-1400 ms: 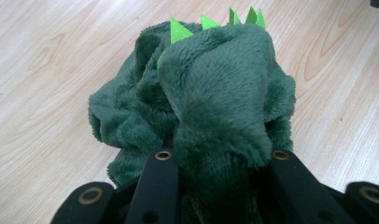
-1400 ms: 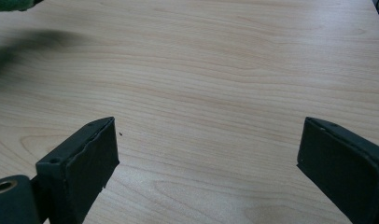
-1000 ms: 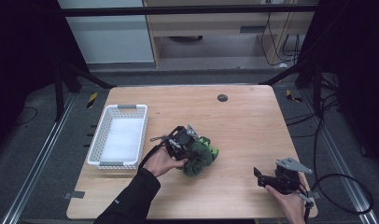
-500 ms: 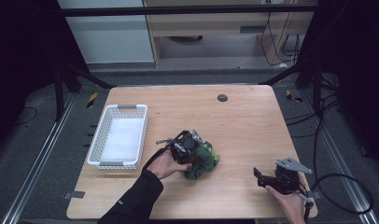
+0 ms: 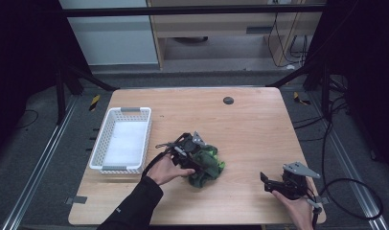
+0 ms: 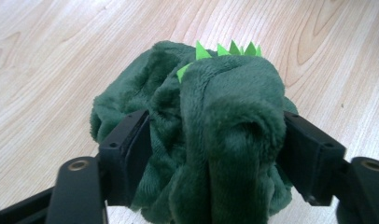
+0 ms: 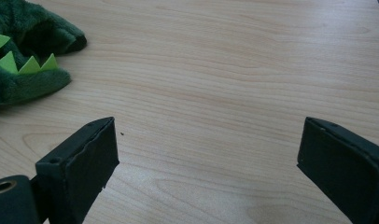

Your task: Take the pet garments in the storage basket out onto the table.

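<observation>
Green plush toy [image 5: 205, 165], spiked along its back, is sitting at the table's [image 5: 250, 120] lower centre, with the left gripper [image 6: 211, 154] squeezing it between both jaws. Lower right, the right gripper [image 7: 206, 163] is idling with jaws spread, holding nothing. Centre left, the white basket [image 5: 102, 143] is waiting; seemingly the toy is not yet lifted.

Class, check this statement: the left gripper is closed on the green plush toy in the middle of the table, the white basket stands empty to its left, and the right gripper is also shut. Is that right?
One part is wrong: the right gripper is open, its jaws wide apart over bare table, as the right gripper view shows. The left gripper is closed on the green plush toy, and the white basket is empty.
</observation>
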A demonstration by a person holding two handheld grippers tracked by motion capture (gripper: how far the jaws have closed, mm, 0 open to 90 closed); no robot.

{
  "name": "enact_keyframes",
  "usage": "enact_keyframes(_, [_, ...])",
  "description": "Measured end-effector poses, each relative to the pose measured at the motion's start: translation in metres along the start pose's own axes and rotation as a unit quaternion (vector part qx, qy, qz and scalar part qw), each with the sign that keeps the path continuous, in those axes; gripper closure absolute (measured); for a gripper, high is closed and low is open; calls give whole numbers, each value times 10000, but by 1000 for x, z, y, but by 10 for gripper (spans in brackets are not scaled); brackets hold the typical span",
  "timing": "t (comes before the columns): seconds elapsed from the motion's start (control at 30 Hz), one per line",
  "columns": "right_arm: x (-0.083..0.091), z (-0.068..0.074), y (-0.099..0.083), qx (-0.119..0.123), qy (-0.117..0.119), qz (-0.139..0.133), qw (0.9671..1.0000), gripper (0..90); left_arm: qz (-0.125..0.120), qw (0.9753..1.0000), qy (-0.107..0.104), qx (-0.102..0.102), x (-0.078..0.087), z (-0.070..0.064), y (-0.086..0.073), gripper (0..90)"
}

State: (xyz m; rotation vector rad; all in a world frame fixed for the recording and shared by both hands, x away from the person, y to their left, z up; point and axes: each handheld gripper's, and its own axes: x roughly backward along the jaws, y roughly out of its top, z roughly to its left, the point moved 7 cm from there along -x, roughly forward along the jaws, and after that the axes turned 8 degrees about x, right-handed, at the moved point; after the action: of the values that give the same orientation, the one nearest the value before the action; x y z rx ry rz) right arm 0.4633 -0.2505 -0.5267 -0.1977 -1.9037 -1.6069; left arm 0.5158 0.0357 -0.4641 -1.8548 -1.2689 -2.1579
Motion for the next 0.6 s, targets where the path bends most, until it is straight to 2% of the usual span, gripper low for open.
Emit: enact_keyframes(0.6, [0, -1, 0, 5, -19, -4, 10000, 50, -527, 9985, -93, 99, 35, -1, -7, 227])
